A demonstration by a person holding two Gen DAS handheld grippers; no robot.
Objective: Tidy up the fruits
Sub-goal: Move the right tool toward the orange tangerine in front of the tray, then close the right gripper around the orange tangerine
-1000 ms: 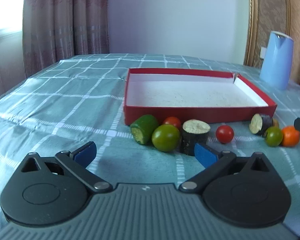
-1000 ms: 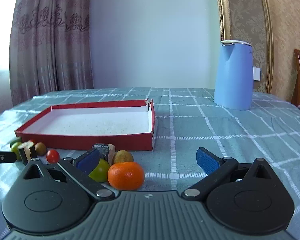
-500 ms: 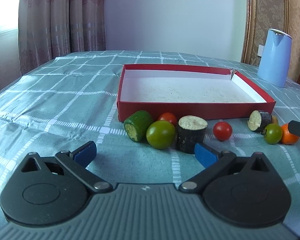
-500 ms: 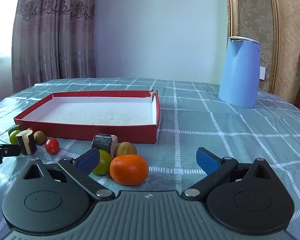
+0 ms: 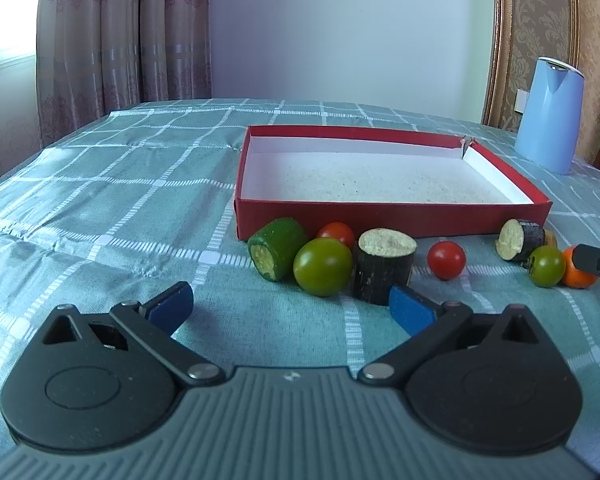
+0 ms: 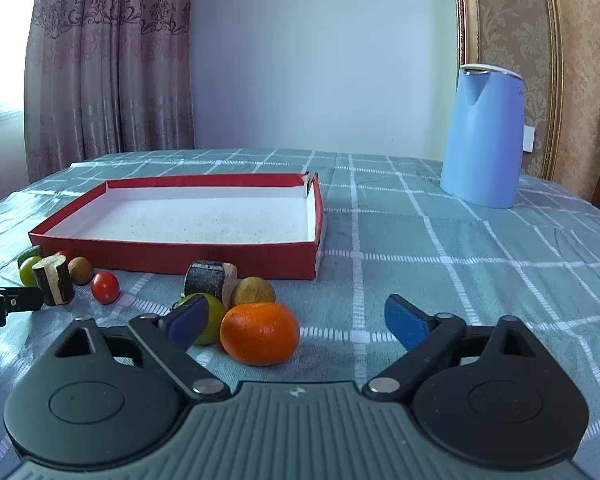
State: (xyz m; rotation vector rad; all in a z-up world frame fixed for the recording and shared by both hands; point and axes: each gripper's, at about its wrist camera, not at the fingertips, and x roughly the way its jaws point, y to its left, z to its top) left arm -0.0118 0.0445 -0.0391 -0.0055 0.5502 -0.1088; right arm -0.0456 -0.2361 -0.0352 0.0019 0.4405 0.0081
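A teal checked cloth covers the tabletop point(image 6: 480, 264), with brown curtains point(image 6: 108, 64) at the upper left of both views and a pale wall behind; a light blue kettle point(image 6: 485, 136) stands at the right of the frame. A shallow red box point(image 5: 388, 216) with a white inside lies mid-frame, holding no fruit; every piece lies on the cloth along its near wall. In the left wrist view, a green cucumber chunk point(image 5: 277, 249), a green tomato point(image 5: 323, 266) and a dark eggplant chunk point(image 5: 385, 266) huddle together just below the box, a red tomato point(image 5: 446, 260) a little to their right; the left claw point(image 5: 290, 305) stands wide open over bare cloth, gripping nothing. In the right wrist view, the orange point(image 6: 260, 333) sits at lower centre, between the fingers of the right claw point(image 6: 296, 320); its jaws are closing, yet the pads are apart from the fruit; a green fruit point(image 6: 214, 322) lies behind the left pad.
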